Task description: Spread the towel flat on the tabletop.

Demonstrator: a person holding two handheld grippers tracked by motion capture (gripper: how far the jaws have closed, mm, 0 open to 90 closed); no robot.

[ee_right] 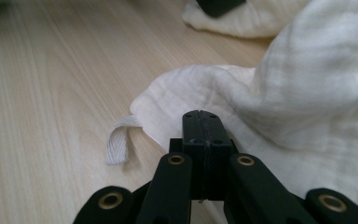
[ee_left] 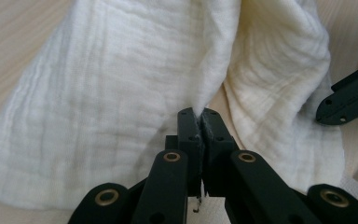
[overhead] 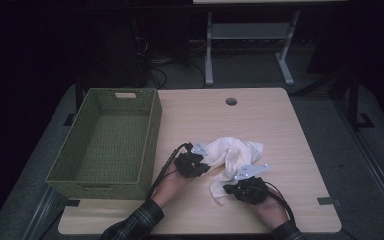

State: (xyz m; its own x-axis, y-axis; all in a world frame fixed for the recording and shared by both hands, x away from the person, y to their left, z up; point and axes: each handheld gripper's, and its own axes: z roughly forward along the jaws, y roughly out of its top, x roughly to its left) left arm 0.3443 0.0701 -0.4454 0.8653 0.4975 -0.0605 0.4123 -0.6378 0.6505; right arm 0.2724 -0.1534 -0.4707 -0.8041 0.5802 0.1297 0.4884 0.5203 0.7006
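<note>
Right gripper (ee_right: 200,113) and left gripper (ee_left: 198,112) both pinch the white cloth (overhead: 232,152), probably; green basket (overhead: 147,145) left of it, wood table (overhead: 280,125), no labels.

the high view looks down and forward over the whole table (overhead: 280,125); both gripper views sit close, sharing the white cloth (overhead: 232,155) at frame centre.

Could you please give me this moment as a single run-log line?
left hand-held gripper: shut on cloth | right hand-held gripper: shut on cloth | cloth: crumpled on table | basket: empty
</note>
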